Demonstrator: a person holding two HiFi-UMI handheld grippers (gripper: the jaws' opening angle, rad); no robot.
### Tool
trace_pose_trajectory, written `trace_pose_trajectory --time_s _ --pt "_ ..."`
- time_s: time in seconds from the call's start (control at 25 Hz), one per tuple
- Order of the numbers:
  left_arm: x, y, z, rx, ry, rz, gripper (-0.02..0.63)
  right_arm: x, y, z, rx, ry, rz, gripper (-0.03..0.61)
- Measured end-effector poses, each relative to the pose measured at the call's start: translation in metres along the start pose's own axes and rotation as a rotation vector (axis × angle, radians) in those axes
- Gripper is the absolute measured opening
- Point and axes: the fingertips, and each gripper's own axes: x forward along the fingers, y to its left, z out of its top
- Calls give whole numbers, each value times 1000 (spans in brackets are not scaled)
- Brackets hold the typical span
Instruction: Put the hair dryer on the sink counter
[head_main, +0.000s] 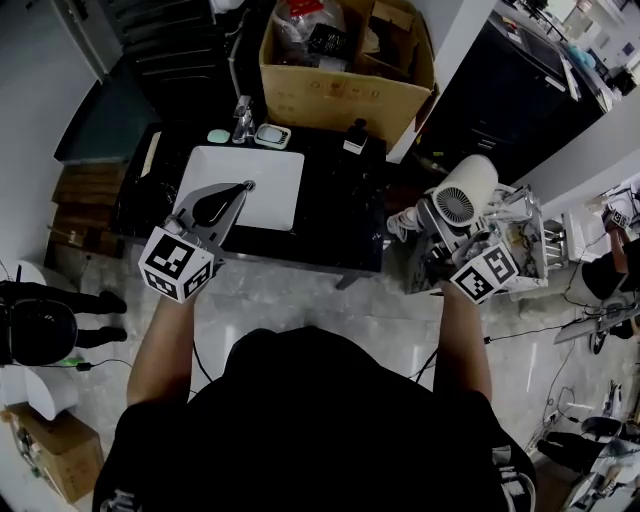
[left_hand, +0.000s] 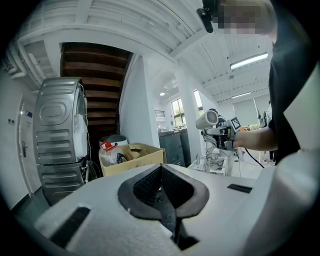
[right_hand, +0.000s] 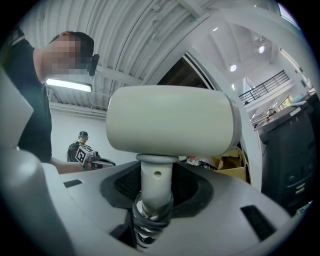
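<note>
Right gripper view has my right gripper (right_hand: 152, 200) clamped on the handle of the hair dryer (right_hand: 170, 122), held off to the right of the sink counter (head_main: 335, 200); my left gripper (left_hand: 162, 192) has its 2 jaws closed on nothing. I judge the top-heavy head could swivel in that low grip by the coiled cord (right_hand: 150, 222), or land in the basin (head_main: 245, 185). I can read no brand or writing.
</note>
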Motion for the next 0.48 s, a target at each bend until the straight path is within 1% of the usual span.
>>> trace_pose_trajectory --time_s 0.28,0.48 --pt "-10 25 -6 -15 9 17 15 19 1 -6 14 5 -4 153" --pt "-5 41 -14 -24 18 -13 15 38 1 -8 20 4 -21 153"
